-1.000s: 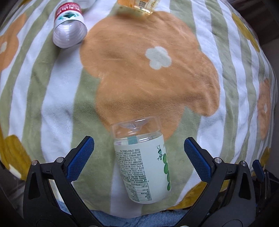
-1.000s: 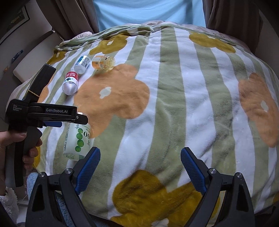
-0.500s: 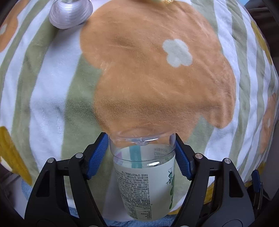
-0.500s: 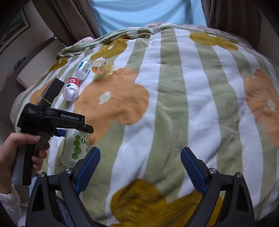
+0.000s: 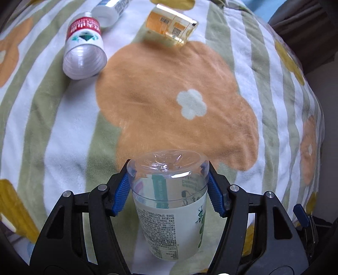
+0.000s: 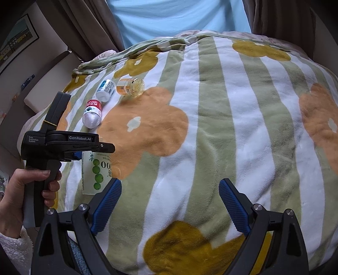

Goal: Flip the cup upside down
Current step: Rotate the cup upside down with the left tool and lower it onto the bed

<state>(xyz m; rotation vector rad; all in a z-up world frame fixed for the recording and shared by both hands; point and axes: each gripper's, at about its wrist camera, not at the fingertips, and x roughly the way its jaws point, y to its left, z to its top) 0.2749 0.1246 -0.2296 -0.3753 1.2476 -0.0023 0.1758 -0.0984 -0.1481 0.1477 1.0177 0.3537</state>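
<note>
Above the striped blanket (image 5: 63, 137), left tongs (image 5: 169, 193) pinch the cup (image 5: 169, 211); right tongs (image 6: 169, 206) spread.

A fleecy blanket (image 6: 211, 118) with green and white stripes and orange and mustard flower shapes covers the bed. Three containers lie on their sides near its far left part: a clear cut bottle with a red label (image 5: 84, 46), a white bottle with a blue and white label (image 6: 105, 88) just behind it, and an amber-tinted jar (image 5: 172, 27) beside that. Brown curtains (image 6: 88, 23) hang behind the bed, with a pale blue surface (image 6: 179, 17) between them
</note>
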